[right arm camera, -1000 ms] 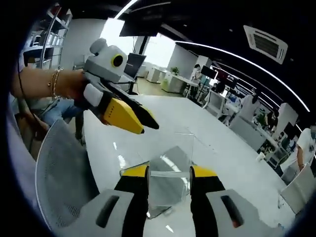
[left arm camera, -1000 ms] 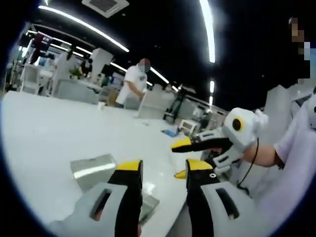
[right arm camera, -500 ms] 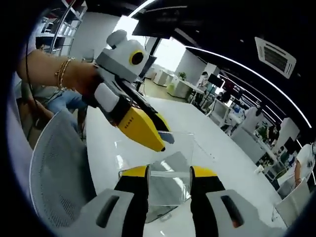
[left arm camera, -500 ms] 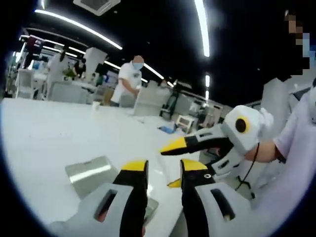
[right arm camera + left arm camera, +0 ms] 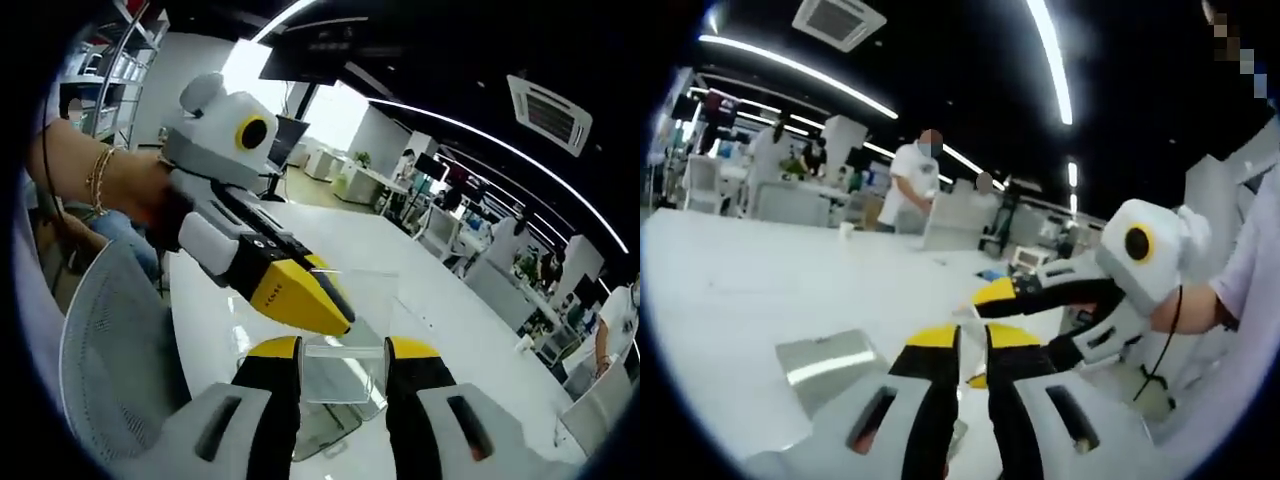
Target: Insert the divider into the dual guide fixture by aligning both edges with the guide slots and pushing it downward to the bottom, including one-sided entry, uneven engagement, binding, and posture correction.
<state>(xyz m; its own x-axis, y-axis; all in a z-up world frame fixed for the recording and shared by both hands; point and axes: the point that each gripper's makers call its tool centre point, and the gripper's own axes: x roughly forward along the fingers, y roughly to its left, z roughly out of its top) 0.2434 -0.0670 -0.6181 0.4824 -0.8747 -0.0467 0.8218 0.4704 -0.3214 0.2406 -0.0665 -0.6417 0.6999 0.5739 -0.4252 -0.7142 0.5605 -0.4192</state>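
1. Right gripper [image 5: 343, 350] is seen with its jaws apart, and the clear divider [image 5: 345, 320] stands between them; whether the pads actually pinch it cannot be told from the right gripper view.
2. Left gripper [image 5: 972, 337] is shown with its jaws drawn nearly together on the pane's near edge; a grasp is judged likely, not certain.
3. Both claws are met at the divider, raised off the table [image 5: 730, 290]; the left one crosses in from the side in the right gripper view [image 5: 300, 295].
4. Below and beyond the jaws, the dual guide fixture [image 5: 825, 360] is seen, resting on the table towards its near edge; the same grey block appears under the pane [image 5: 325, 420].
5. Divider and fixture are apart, so the move is judged to be downward, edges to slots.
6. Divider appearance: transparent, thin, flat, its outline faint.
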